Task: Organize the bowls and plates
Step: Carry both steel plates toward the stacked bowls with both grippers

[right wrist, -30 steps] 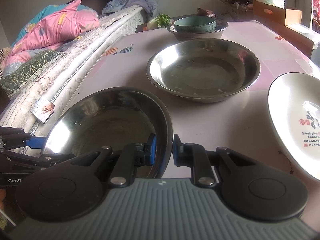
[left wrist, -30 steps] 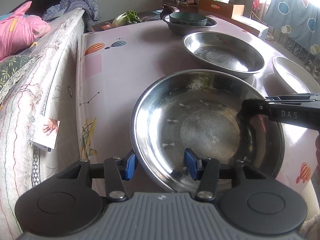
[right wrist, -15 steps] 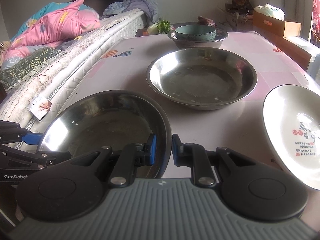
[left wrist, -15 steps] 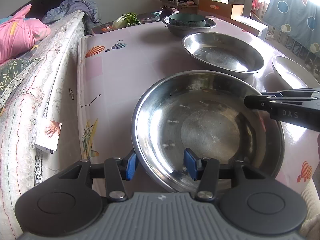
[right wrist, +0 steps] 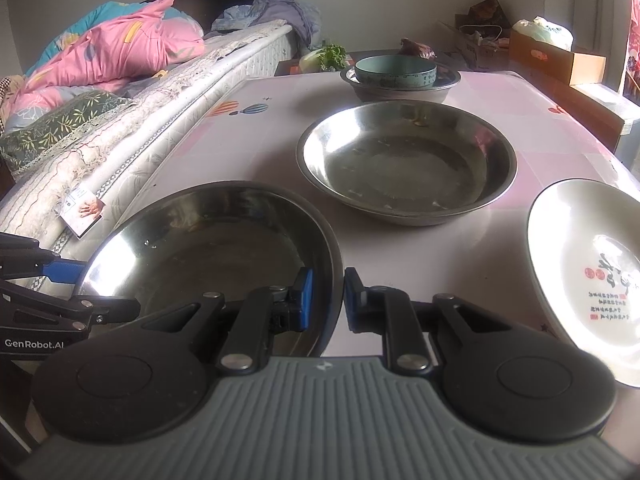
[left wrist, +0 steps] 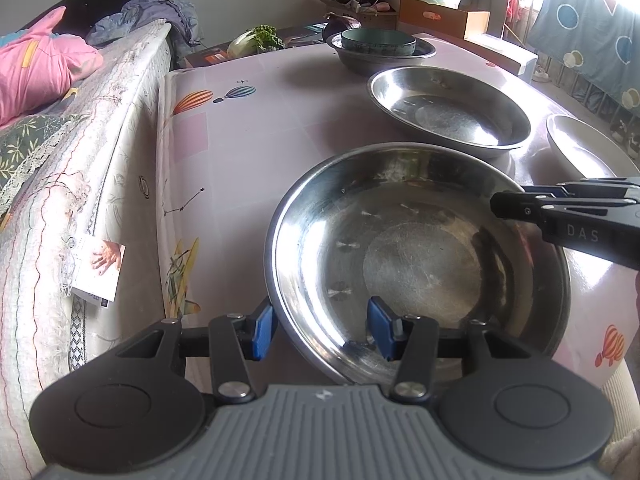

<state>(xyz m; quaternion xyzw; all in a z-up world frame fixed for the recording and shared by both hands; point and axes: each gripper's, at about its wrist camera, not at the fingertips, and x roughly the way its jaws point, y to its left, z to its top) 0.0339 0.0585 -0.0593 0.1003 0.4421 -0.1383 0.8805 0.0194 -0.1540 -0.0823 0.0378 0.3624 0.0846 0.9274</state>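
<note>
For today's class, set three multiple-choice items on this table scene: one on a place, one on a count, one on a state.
1. Where does the teal bowl sit?
A. inside the far steel bowl
B. on the white plate
C. on the mattress

2. How many empty steel basins are on the table?
A. one
B. two
C. four

3. How does the right gripper stand?
A. wide open
B. clamped on the near steel basin rim
C. holding a plate

Key: 1 A, it nests there; 2 B, near one and middle steel basin; 3 B, pads pinch the rim.
</note>
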